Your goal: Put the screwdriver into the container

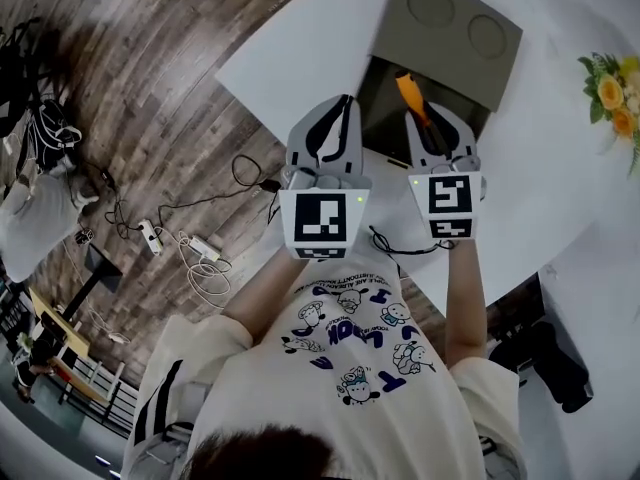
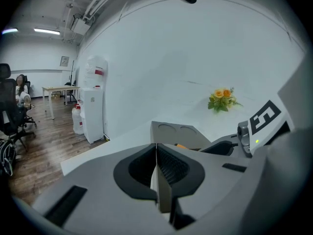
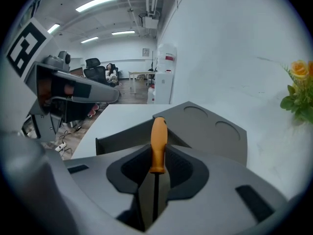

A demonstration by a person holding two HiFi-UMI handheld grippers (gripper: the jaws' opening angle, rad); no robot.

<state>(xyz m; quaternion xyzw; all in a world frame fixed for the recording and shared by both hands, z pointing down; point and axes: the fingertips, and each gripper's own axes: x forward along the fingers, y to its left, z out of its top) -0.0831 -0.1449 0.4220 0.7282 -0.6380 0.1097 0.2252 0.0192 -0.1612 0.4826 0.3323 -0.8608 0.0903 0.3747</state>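
My right gripper (image 1: 432, 133) is shut on the black shaft of a screwdriver. Its orange handle (image 1: 410, 92) points forward over the dark opening of the grey container (image 1: 385, 80), which sits on the white table (image 1: 300, 38). In the right gripper view the orange handle (image 3: 158, 142) sticks up from the right gripper (image 3: 156, 182), with the container (image 3: 210, 126) just beyond it. The container's lid (image 1: 450, 30) stands open behind, showing two round recesses. My left gripper (image 1: 328, 128) hovers at the container's left edge; in its own view the left gripper (image 2: 157, 169) is shut with nothing in it.
A bunch of orange and yellow flowers (image 1: 612, 90) stands at the table's right side. Cables and a power strip (image 1: 150, 236) lie on the wooden floor to the left. A water dispenser (image 2: 93, 102) stands against the wall beyond the table's edge.
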